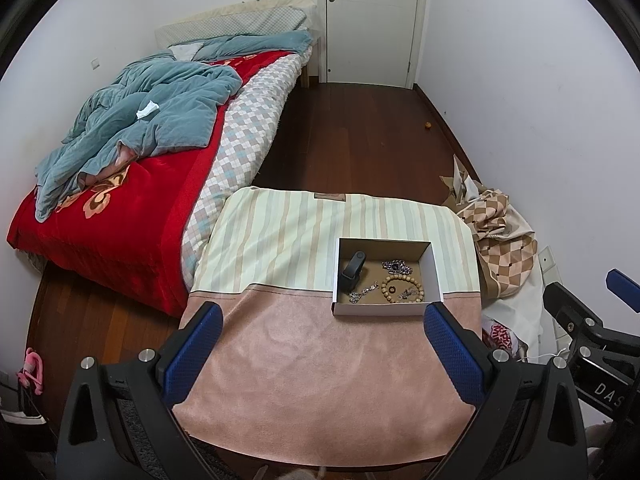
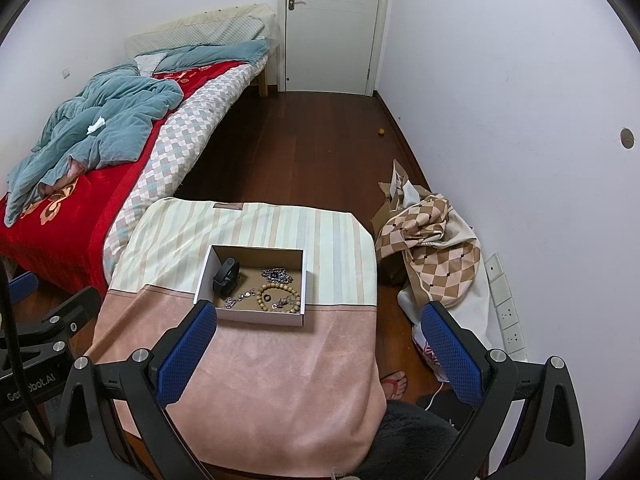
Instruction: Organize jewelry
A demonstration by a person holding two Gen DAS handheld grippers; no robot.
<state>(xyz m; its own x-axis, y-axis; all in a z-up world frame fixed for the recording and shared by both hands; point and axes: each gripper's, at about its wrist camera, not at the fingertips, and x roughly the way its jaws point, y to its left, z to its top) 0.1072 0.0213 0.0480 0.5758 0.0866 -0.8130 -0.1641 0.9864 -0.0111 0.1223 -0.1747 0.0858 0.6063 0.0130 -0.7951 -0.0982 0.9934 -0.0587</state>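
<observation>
Sitting on cloth-covered table [image 1: 320, 380]: shallow box [image 1: 380, 310], jewelry inside.
Lying ahead-right of left gripper [image 1: 320, 356], ahead-left of right gripper [image 2: 320, 354].
Gaping wide, both, holding nothing.
Judging neither nearer.

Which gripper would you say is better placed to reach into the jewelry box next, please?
Probably the left gripper: the box sits just beyond its open fingertips, near the right one. The right gripper, also open, has the box off towards its left fingertip.
</observation>
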